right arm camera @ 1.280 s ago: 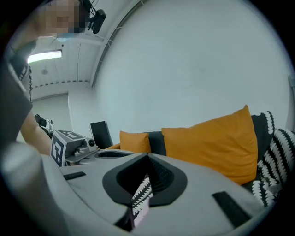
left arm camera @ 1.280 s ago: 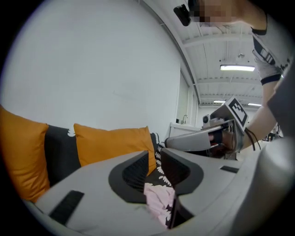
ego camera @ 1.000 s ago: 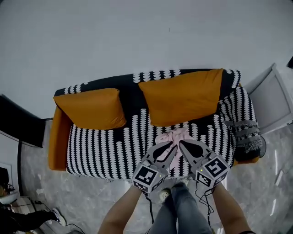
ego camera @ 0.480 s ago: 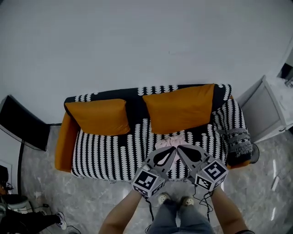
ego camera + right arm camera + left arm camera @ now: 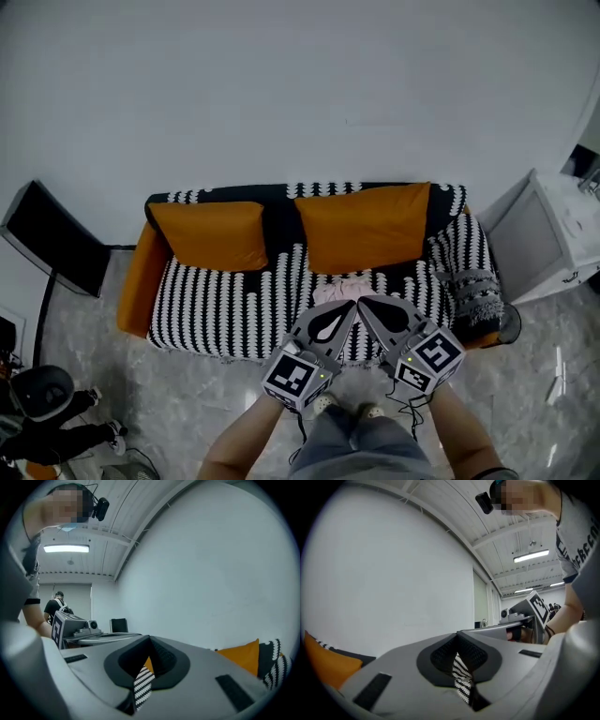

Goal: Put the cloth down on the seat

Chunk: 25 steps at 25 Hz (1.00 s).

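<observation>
Pink cloth (image 5: 345, 289) lies on the striped sofa seat (image 5: 225, 309), in front of the orange cushion (image 5: 364, 227). Left gripper (image 5: 349, 307) fingers have just closed on nothing. Right gripper (image 5: 366, 307) fingers are closed and empty. Task looks done.

Bright, even indoor light; sharp pictures.
Overhead strip lamps (image 5: 66, 549) glow without glare; the wall (image 5: 281, 75) is evenly lit; both gripper views bend and darken at their round edges.

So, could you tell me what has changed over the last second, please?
The left gripper and right gripper rose away from the cloth, which lies on the seat; the left's jaws have just been closing, on nothing. The right stayed shut; cloth and cushions unmoved.
</observation>
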Each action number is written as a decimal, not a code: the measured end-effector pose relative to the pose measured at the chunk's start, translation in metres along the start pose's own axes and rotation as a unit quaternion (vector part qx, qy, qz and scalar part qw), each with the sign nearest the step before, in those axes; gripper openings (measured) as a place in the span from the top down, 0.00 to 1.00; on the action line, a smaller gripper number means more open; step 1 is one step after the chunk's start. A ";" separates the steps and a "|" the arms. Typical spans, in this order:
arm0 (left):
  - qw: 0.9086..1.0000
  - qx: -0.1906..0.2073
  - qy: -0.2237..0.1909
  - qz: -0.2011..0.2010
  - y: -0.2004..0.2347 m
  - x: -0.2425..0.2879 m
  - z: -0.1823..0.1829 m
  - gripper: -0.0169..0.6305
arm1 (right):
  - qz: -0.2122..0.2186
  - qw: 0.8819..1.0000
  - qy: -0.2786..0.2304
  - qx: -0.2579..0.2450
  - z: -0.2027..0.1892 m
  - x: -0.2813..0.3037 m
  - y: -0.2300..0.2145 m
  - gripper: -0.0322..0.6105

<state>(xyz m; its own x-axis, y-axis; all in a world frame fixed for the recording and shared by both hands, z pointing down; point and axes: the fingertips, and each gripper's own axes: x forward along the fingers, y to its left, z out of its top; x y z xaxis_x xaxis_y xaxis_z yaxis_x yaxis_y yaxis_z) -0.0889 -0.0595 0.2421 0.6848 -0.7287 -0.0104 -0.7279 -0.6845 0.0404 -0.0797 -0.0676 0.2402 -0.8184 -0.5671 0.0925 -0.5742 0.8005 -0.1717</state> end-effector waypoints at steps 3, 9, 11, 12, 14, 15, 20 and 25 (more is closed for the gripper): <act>1.000 0.010 -0.006 0.009 -0.016 -0.007 0.014 0.93 | 0.007 1.000 -0.010 -0.013 0.012 -0.014 0.008 0.95; 0.999 0.006 -0.015 0.039 -0.036 -0.011 0.028 0.93 | 0.026 0.999 -0.030 -0.012 0.024 -0.039 0.016 0.93; 0.999 0.010 -0.023 0.046 -0.040 -0.010 0.033 0.93 | 0.031 0.999 -0.033 -0.006 0.027 -0.044 0.016 0.93; 0.998 0.011 -0.025 0.049 -0.041 -0.009 0.034 0.93 | 0.030 0.999 -0.033 -0.009 0.027 -0.046 0.015 0.93; 0.998 0.010 -0.020 0.055 -0.044 -0.009 0.034 0.93 | 0.027 0.999 -0.028 -0.019 0.026 -0.049 0.015 0.93; 0.998 0.011 -0.018 0.057 -0.045 -0.009 0.033 0.93 | 0.030 0.999 -0.026 -0.022 0.025 -0.050 0.015 0.93; 0.998 0.018 -0.014 0.062 -0.049 -0.005 0.033 0.93 | 0.044 0.998 -0.032 -0.019 0.026 -0.055 0.016 0.94; 0.997 0.016 -0.016 0.068 -0.052 -0.002 0.038 0.93 | 0.046 0.998 -0.038 -0.020 0.030 -0.060 0.014 0.94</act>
<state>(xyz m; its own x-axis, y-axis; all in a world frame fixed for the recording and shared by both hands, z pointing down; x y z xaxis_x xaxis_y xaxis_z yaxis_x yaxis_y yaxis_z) -0.0539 -0.0234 0.2022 0.5784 -0.8148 -0.0385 -0.8151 -0.5792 0.0113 -0.0382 -0.0282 0.2025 -0.8642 -0.5032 0.0042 -0.4990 0.8558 -0.1362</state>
